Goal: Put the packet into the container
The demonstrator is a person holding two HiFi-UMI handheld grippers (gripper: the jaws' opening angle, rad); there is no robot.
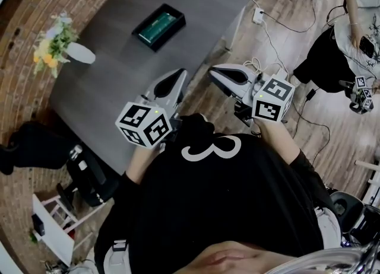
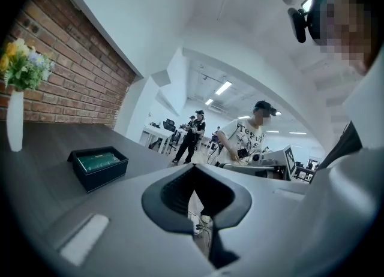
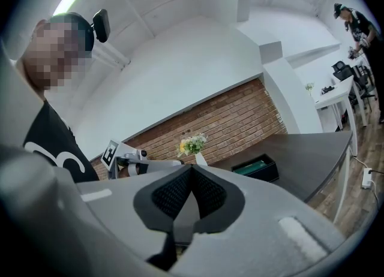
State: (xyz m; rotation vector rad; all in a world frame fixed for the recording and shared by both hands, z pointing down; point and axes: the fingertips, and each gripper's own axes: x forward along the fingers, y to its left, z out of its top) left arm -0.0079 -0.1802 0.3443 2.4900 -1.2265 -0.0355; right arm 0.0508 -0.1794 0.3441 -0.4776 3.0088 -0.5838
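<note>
Left gripper (image 1: 179, 75) and right gripper (image 1: 214, 72), head view: both closed, empty, well short of the container (image 1: 173, 31) holding the packet (image 1: 157, 25). Left gripper view: jaws together, container (image 2: 103, 178) ahead left. Right gripper view: jaws together, container (image 3: 266, 174) ahead right.

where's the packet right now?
Head view, upper middle: the green packet lies inside the dark container on the grey table, to the right of the flower vase.

Brick wall (image 2: 78, 72), wood floor (image 1: 285, 47), grey table (image 1: 113, 80).
</note>
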